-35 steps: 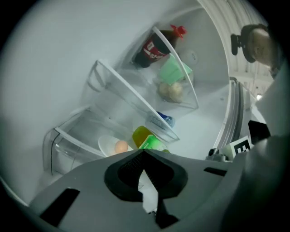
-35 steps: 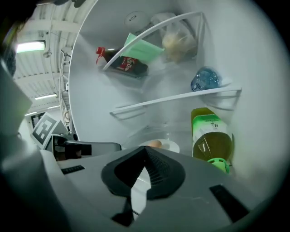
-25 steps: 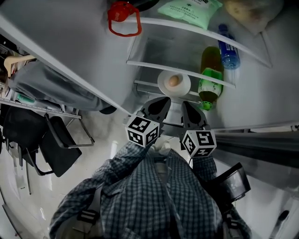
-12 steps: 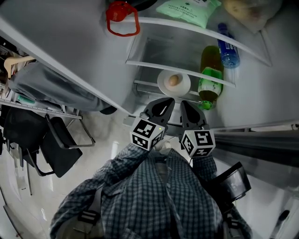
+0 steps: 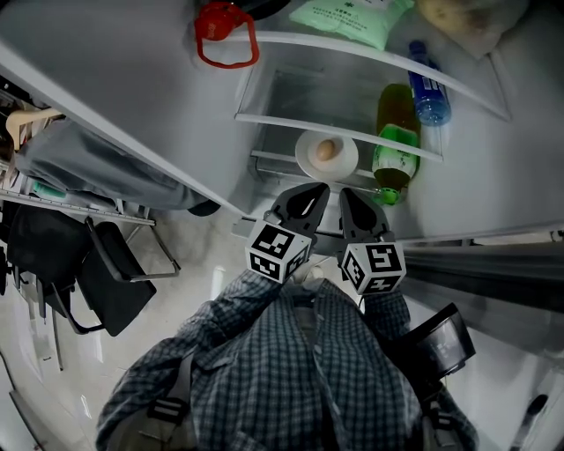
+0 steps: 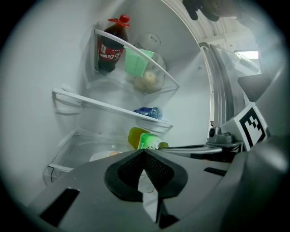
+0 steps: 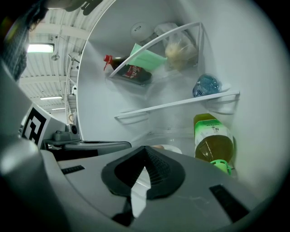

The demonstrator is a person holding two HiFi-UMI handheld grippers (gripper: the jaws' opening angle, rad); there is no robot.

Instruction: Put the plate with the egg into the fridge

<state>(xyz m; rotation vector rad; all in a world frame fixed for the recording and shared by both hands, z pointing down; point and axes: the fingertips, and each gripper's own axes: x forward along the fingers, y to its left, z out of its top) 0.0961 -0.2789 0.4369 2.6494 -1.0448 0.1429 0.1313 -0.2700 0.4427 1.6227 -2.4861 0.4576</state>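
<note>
A white plate [image 5: 308,163] with a brown egg [image 5: 325,151] rests on a lower shelf inside the open fridge. In the left gripper view the plate [image 6: 99,157] shows just past the jaws. In the right gripper view its rim [image 7: 174,149] and the egg [image 7: 157,147] peek over the jaws. My left gripper [image 5: 312,190] and right gripper [image 5: 349,194] hover side by side just in front of the plate, apart from it. Both are shut with nothing between their jaws, as seen in the left gripper [image 6: 144,152] and right gripper [image 7: 146,149] views.
A green-labelled bottle [image 5: 393,148] lies right of the plate. A blue bottle [image 5: 426,85] sits on the shelf above, with a green bag [image 5: 352,16] higher up. A red-capped cola bottle [image 6: 110,44] stands at the upper left. The fridge door [image 5: 115,106] stands open at left, and a black chair [image 5: 110,277] stands on the floor.
My left gripper has rolled a little and its marker cube has shifted slightly right, toward the right gripper. The right gripper and the plate have stayed put.
</note>
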